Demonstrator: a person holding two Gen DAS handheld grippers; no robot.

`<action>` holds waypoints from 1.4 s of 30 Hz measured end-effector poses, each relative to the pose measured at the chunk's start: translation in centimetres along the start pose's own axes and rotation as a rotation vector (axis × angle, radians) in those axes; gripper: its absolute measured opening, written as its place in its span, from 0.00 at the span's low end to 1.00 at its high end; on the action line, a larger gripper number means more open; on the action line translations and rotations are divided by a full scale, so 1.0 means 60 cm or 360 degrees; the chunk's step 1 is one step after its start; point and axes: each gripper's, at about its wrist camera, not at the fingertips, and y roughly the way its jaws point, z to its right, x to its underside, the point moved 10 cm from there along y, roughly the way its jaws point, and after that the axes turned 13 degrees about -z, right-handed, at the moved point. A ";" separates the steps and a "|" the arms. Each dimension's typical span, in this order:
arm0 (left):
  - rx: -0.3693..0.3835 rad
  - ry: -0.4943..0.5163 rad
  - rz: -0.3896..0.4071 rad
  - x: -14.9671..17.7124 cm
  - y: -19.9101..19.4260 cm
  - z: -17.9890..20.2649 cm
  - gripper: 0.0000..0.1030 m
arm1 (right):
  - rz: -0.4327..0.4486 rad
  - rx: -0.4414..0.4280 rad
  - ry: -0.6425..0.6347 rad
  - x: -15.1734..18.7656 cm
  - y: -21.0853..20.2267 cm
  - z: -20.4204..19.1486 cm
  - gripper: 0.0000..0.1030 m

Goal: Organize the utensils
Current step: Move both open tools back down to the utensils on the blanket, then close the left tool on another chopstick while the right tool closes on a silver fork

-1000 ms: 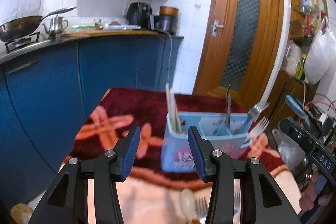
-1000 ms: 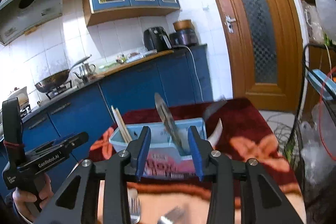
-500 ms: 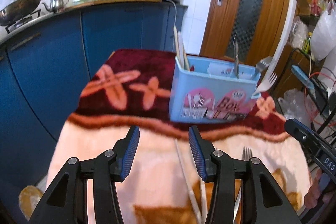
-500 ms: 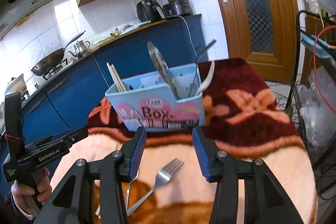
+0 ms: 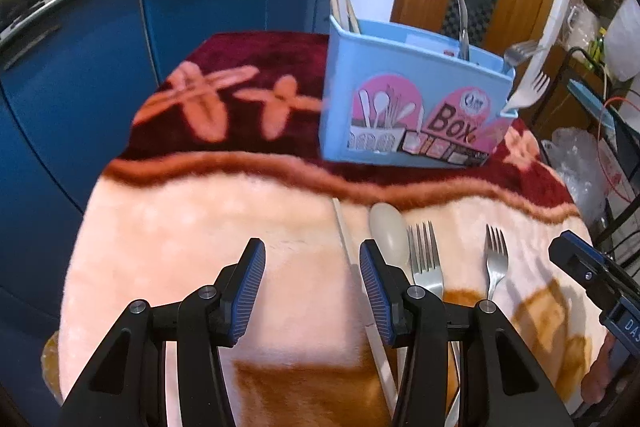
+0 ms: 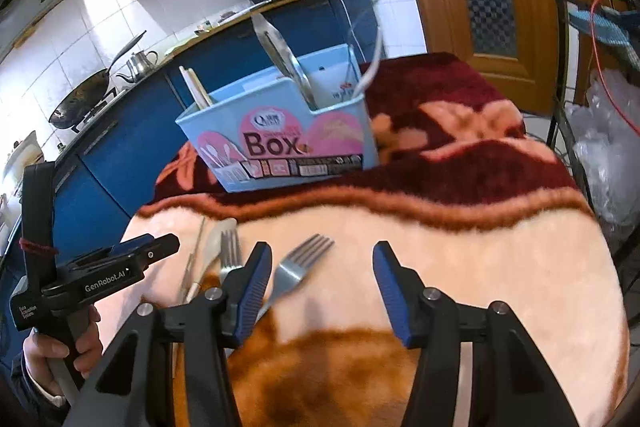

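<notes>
With both tools over the blanket-covered bench, nothing is gripped yet. Left tool stands half-wide and empty, a chopstick lying just inside its right pad. Right tool is opening, nothing between its jaws; a fork lies just beside its left pad. A spoon and second fork lie touching, right of the chopstick. The box stands well behind, already holding chopsticks, a knife and forks. Risks, as I judge: the soft pile lets pads dig in and snag blanket instead of flat metal; the spoon and fork packed together may get pinched as a pair; the thin chopstick may roll off a pad; the two tools work close and may collide.
</notes>
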 end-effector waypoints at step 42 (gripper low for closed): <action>0.0208 -0.0048 0.0167 -0.055 -0.052 -0.038 0.05 | -0.0263 -0.0210 0.0083 0.029 0.053 -0.023 0.56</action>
